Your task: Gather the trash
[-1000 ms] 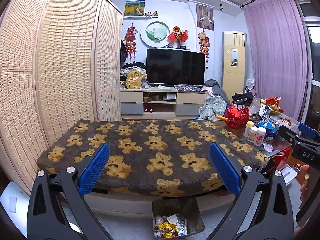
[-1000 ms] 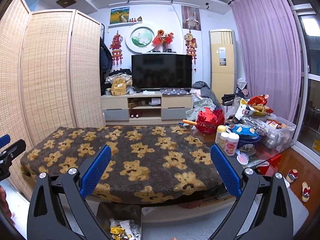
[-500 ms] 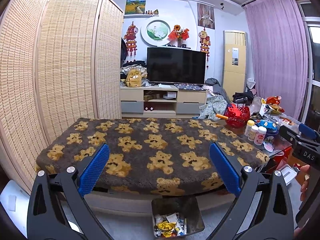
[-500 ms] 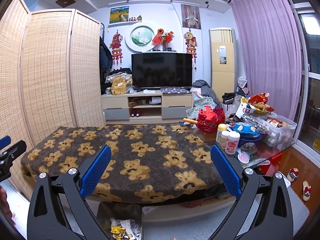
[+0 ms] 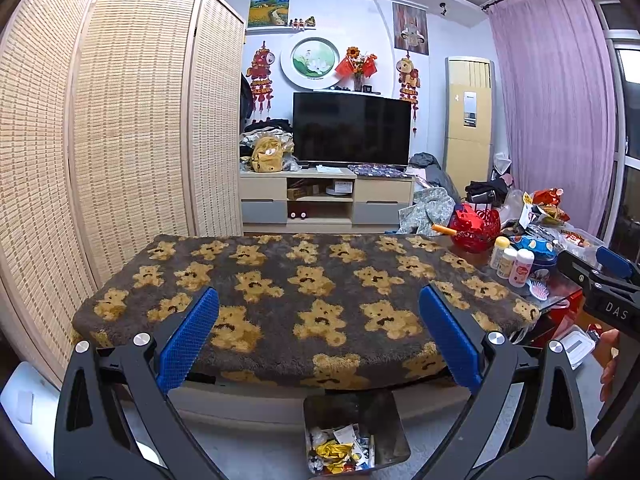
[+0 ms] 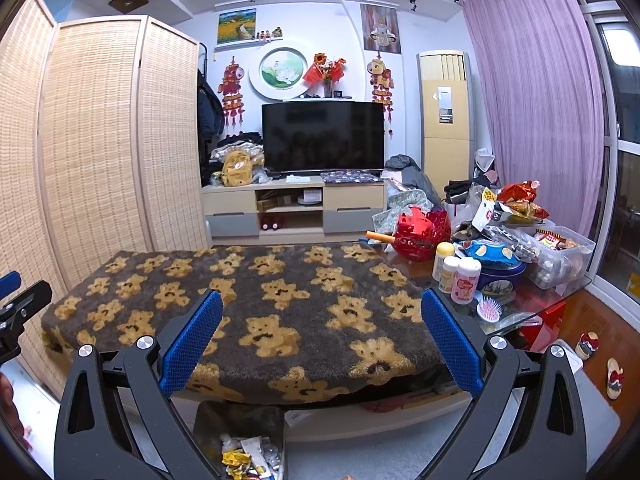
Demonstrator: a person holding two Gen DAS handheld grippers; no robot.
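Observation:
A dark trash bin (image 5: pixel 390 420) stands on the floor in front of the table, with wrappers and crumpled paper (image 5: pixel 340 448) inside; it also shows in the right wrist view (image 6: pixel 240 420). The table is covered by a brown teddy-bear blanket (image 5: pixel 308 280), with no loose trash visible on it. My left gripper (image 5: pixel 318 336) is open and empty, held in front of the table's near edge above the bin. My right gripper (image 6: pixel 320 336) is open and empty too, to the right of the left one, level with the table edge.
The table's right end holds a red basket (image 6: pixel 420 236), small bottles (image 6: pixel 460 276), a blue tin (image 6: pixel 500 276), a hairbrush and a clear box of snacks (image 6: pixel 560 252). A bamboo screen (image 5: pixel 120 140) stands left. A TV stand (image 5: pixel 324 200) is behind. Slippers lie on the floor right.
Both grippers have tilted or drawn back a little, so the table and bin sit slightly lower in view. Jaws stay open and empty.

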